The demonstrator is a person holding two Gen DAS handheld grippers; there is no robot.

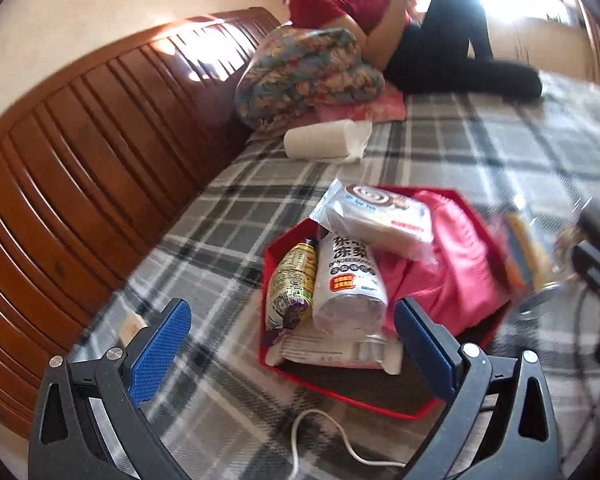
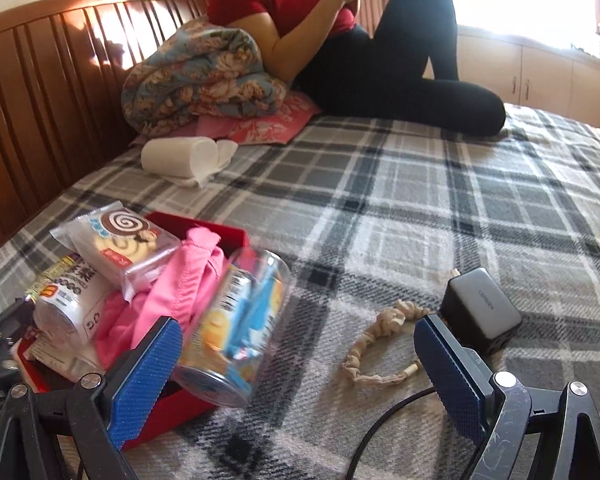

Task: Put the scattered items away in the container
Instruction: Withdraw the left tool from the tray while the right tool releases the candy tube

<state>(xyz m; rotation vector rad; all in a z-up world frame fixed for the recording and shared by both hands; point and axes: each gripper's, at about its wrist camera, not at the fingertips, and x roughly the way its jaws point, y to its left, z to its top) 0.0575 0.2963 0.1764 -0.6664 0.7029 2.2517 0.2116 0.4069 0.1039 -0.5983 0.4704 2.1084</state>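
A red box (image 1: 380, 396) (image 2: 172, 412) on the plaid bed holds a pink cloth (image 1: 452, 264) (image 2: 172, 292), a swirl-cake packet (image 1: 376, 216) (image 2: 120, 244), a white snack bag (image 1: 348, 280) (image 2: 66, 312) and a corn packet (image 1: 292, 284). A clear plastic jar (image 2: 236, 332) lies tilted and blurred on the box's right rim, also blurred in the left wrist view (image 1: 528, 248). My right gripper (image 2: 298, 356) is open, the jar beside its left finger. My left gripper (image 1: 292, 320) is open and empty over the box's near side. A beige hair tie (image 2: 380, 344) and a black charger (image 2: 480, 312) lie right of the box.
A person (image 2: 360, 48) lies at the head of the bed by a floral quilt (image 2: 196, 80) and pink pillow (image 2: 268, 124). A tissue roll (image 2: 180, 156) (image 1: 324, 140) lies near the wooden headboard (image 1: 80, 140). A white cable (image 1: 320, 440) and a black cable (image 2: 380, 432) lie near me.
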